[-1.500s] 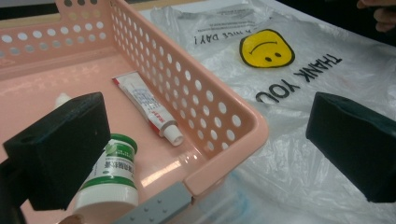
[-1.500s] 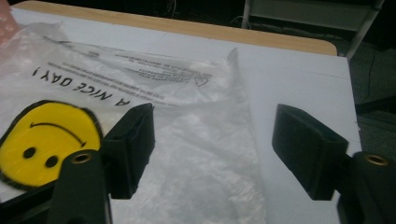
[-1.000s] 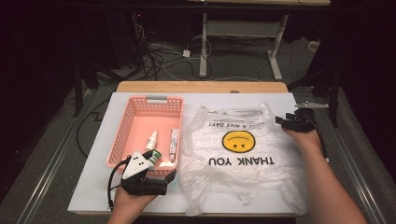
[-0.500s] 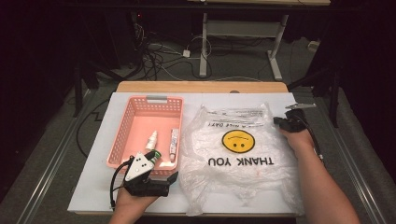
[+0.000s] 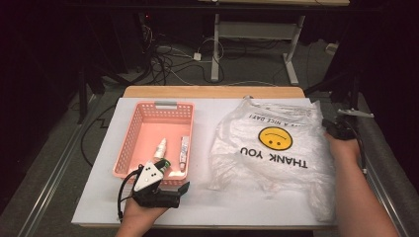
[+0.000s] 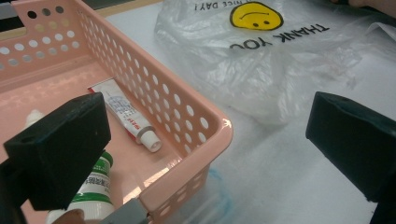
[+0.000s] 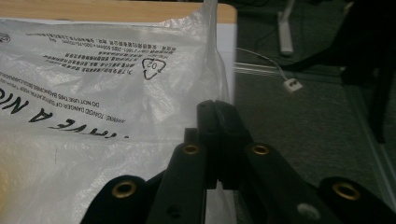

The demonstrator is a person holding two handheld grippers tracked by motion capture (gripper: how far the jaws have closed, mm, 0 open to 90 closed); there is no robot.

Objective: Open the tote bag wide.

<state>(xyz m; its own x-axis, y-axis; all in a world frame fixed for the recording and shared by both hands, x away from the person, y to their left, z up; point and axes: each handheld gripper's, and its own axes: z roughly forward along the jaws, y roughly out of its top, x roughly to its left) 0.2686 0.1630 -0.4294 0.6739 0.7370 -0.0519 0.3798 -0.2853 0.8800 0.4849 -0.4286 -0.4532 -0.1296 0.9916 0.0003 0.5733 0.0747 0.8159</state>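
A clear plastic bag (image 5: 276, 153) printed with a yellow smiley and "THANK YOU" lies flat on the white table. My right gripper (image 5: 336, 129) is at its right edge. In the right gripper view, the right gripper (image 7: 215, 107) is shut, with the bag's edge (image 7: 212, 56) pinched between its jaws. A pink perforated basket (image 5: 148, 118) holds a white tube (image 5: 184, 150) and a small white bottle (image 5: 160, 148). My left gripper (image 6: 205, 144) is open and straddles the basket's near corner (image 6: 205, 126). One jaw is over a green-labelled bottle (image 6: 93, 186) and the other is over the table.
The white tabletop (image 5: 237, 207) ends close to the right hand, with dark floor and a rail beyond. Past the far wooden edge (image 5: 212, 92) are cables and a desk frame.
The right hand has moved to the right, toward the table's edge, and the bag's right side has stretched out with it. The left hand and basket have stayed put.
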